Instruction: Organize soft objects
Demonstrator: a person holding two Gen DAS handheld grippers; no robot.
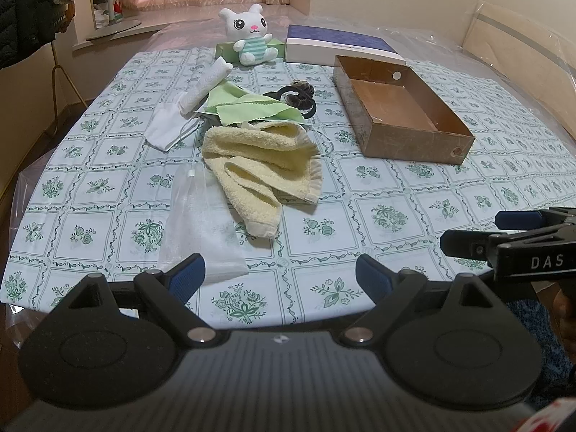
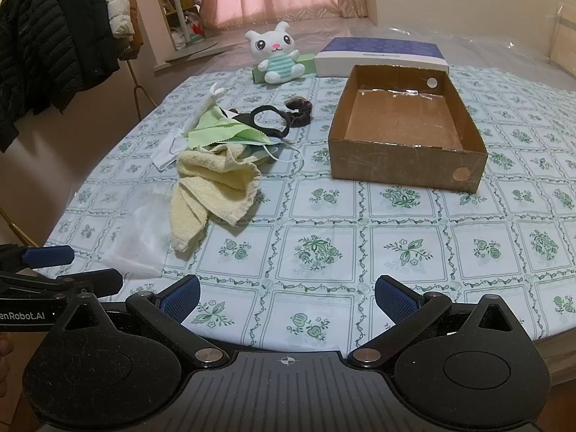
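A crumpled yellow towel (image 1: 259, 165) (image 2: 212, 183) lies mid-table beside a clear mesh pouch (image 1: 199, 223) (image 2: 138, 230). Behind it sit green cloths (image 1: 252, 106) (image 2: 223, 131), white face masks (image 1: 169, 129) (image 2: 169, 153), a rolled white cloth (image 1: 205, 84) and dark hair bands (image 1: 298, 99) (image 2: 284, 113). A white plush cat (image 1: 252, 34) (image 2: 279, 54) sits at the far edge. The brown cardboard box (image 1: 367, 127) (image 2: 396, 165) stands empty at right. My left gripper (image 1: 280, 275) and right gripper (image 2: 286, 297) hover open at the near edge, holding nothing.
A blue-and-white flat box (image 1: 342, 45) (image 2: 381, 55) and a green carton (image 1: 225, 50) (image 2: 306, 63) stand at the back. Dark jackets (image 2: 46, 46) hang on a rack at left. The floral tablecloth (image 1: 396, 216) (image 2: 360, 244) covers the table; plastic sheeting lies beyond.
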